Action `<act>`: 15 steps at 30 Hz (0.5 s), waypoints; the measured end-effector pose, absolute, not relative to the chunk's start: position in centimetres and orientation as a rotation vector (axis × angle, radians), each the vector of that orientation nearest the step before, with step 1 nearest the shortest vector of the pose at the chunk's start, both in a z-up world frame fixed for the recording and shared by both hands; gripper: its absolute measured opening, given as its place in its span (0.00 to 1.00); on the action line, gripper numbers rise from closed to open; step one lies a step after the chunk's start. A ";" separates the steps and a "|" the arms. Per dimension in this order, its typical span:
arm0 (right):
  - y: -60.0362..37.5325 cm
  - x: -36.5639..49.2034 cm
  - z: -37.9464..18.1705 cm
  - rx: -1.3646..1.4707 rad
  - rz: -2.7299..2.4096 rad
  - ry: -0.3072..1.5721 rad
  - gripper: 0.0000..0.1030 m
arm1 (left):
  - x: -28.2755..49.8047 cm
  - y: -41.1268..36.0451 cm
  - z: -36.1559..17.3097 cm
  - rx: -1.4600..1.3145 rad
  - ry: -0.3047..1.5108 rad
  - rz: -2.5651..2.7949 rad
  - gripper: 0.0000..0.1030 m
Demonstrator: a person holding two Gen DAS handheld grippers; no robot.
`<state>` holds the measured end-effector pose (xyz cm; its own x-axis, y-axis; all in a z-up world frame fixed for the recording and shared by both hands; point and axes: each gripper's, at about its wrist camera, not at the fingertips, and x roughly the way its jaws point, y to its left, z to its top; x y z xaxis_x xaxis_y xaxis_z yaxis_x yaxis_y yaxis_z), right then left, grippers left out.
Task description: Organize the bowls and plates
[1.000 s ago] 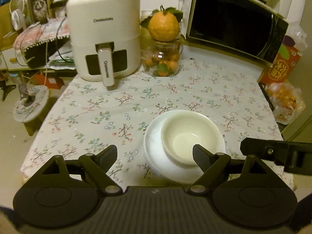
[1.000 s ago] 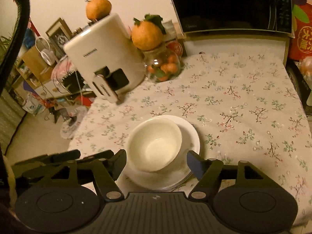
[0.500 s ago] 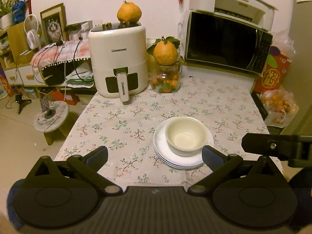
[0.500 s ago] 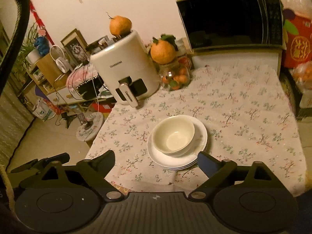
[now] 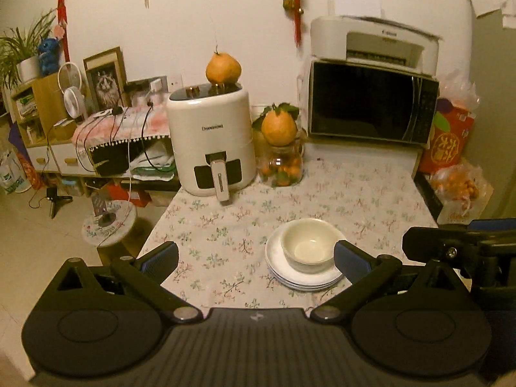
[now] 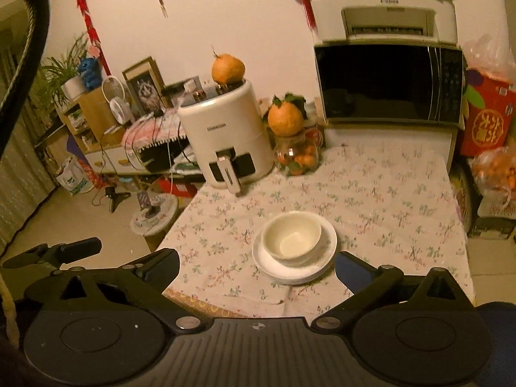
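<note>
A: Where did the cream bowl (image 5: pixel 306 244) lie relative to the tongs?

B: It sat upright on the stack of white plates (image 5: pixel 303 274), near the front edge of the floral tablecloth (image 5: pixel 354 193). The left gripper (image 5: pixel 254 253) hung before that edge, fingers spread wide, holding nothing; its right fingertip (image 5: pixel 350 254) appeared just beside the plates, apart from them. The right gripper (image 6: pixel 258 264) was likewise released and bare, the bowl (image 6: pixel 292 238) and plates (image 6: pixel 293 266) framed between its fingers.

A: What differed from a second earlier?

B: Both grippers had drawn back and risen; the stack, formerly large between the fingertips, appeared smaller and farther off. The fingers had spread wider. The bowl kept its place on the plates.

A: What did one view show that the other lacked?

B: The left view caught part of the right gripper (image 5: pixel 458 242) at its right side. The right view caught part of the left gripper (image 6: pixel 61 250) at its left, plus the table's near edge beneath the cloth
</note>
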<state>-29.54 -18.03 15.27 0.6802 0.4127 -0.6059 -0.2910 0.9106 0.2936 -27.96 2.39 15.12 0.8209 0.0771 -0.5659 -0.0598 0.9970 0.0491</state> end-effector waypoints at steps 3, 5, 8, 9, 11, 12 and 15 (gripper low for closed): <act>-18.0 -30.1 15.3 0.175 0.379 0.693 0.98 | -27.8 2.4 14.9 0.033 0.599 0.075 1.00; -17.9 -30.4 15.1 0.167 0.353 0.681 0.98 | -28.0 2.2 14.8 0.052 0.592 0.081 1.00; -17.8 -30.4 14.4 0.139 0.305 0.680 0.98 | -28.2 2.2 14.8 0.062 0.583 0.103 1.00; -17.8 -30.4 14.0 0.136 0.303 0.688 0.98 | -28.2 2.3 14.7 0.059 0.588 0.104 1.00; -17.8 -30.1 13.5 0.150 0.303 0.708 0.98 | -28.2 2.4 14.7 0.047 0.602 0.107 1.00; -17.8 -30.1 13.4 0.157 0.305 0.714 0.98 | -28.1 2.3 14.7 0.043 0.610 0.107 1.00; -17.7 -30.1 13.2 0.155 0.304 0.724 0.98 | -27.9 2.4 14.4 0.032 0.642 0.107 1.00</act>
<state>-30.05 -17.66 13.23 0.7076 0.3258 -0.6270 -0.2193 0.9448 0.2435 -27.86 2.39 14.44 0.7954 0.1095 -0.5961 -0.0894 0.9940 0.0633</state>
